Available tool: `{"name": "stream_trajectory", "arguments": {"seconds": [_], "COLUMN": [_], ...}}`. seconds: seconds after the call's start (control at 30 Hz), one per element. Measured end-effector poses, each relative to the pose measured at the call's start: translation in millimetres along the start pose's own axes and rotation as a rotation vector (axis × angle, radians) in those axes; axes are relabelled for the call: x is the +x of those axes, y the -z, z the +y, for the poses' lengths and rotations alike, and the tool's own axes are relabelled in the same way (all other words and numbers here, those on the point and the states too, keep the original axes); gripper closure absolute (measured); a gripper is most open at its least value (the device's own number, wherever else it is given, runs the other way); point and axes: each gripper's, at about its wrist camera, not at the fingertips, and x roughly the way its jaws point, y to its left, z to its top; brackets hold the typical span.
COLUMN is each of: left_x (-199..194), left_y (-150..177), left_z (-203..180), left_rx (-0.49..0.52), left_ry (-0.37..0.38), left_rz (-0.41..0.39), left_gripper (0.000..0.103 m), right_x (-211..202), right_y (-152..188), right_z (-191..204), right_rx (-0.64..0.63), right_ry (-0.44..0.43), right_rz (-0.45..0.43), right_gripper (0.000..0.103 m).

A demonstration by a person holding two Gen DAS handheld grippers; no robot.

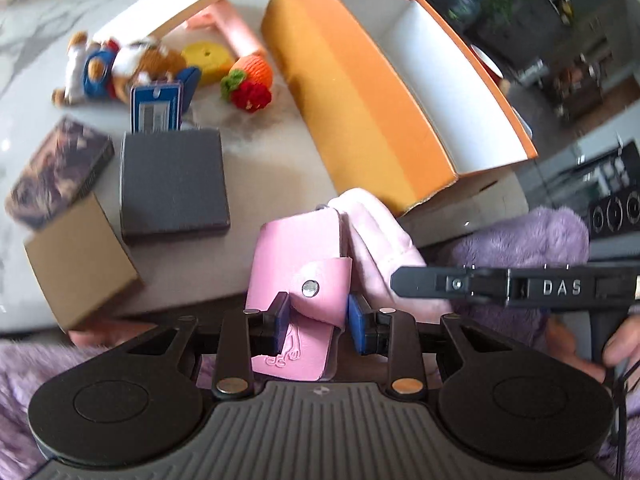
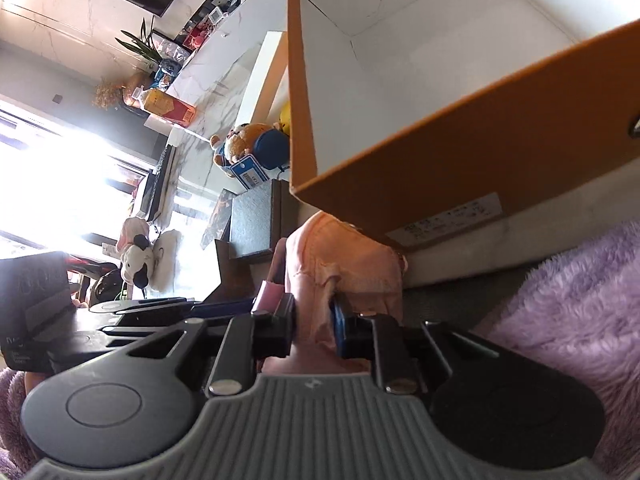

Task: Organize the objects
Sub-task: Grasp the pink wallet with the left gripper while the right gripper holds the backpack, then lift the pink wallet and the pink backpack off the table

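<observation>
My left gripper (image 1: 318,320) is shut on a pink leather wallet (image 1: 296,256) with a snap flap, held just off the near table edge. Beside it hangs a pale pink cloth pouch (image 1: 376,232). In the right wrist view my right gripper (image 2: 314,320) is shut on that cloth pouch (image 2: 344,248), its pads pressing the fabric. Its black finger (image 1: 432,282) reaches in from the right in the left wrist view. An open orange box (image 1: 340,80) with a white inside stands just beyond both items, and nothing shows inside it (image 2: 460,152).
On the marble table lie a dark grey box (image 1: 174,184), a brown cardboard box (image 1: 80,256), a patterned box (image 1: 56,172), a teddy bear (image 1: 120,64) with a blue tag, a yellow disc (image 1: 208,58), a crocheted carrot (image 1: 250,80) and a white lid (image 1: 168,4). A purple fleece sleeve (image 1: 520,240) is close by.
</observation>
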Motion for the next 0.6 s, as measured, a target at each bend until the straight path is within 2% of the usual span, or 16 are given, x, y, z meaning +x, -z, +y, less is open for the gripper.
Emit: {"name": "stream_trajectory", "arguments": {"seconds": [0.07, 0.13, 0.2, 0.3, 0.4, 0.47, 0.6], "left_x": [12, 16, 14, 5, 2, 2, 0], "left_y": [-2, 4, 8, 18, 24, 27, 33], "left_z": [12, 14, 6, -8, -15, -18, -22], "left_rx": [-0.093, -0.141, -0.105, -0.030, 0.026, 0.053, 0.085], "left_ry": [0.042, 0.055, 0.014, -0.086, -0.160, -0.194, -0.245], "left_rz": [-0.003, -0.012, -0.040, -0.075, -0.090, -0.097, -0.113], "left_gripper": [0.067, 0.067, 0.067, 0.067, 0.067, 0.066, 0.066], "right_x": [2, 2, 3, 7, 16, 24, 42], "right_y": [1, 3, 4, 4, 0, -2, 0], "right_z": [0, 6, 15, 25, 27, 29, 33], "right_rx": [-0.001, -0.034, -0.087, -0.143, -0.117, -0.101, -0.113], "right_ry": [0.022, 0.052, 0.102, 0.153, 0.154, 0.161, 0.197], "right_rz": [0.019, 0.025, 0.019, 0.021, 0.036, 0.044, 0.086], "right_gripper": [0.075, 0.070, 0.064, 0.056, 0.051, 0.040, 0.036]}}
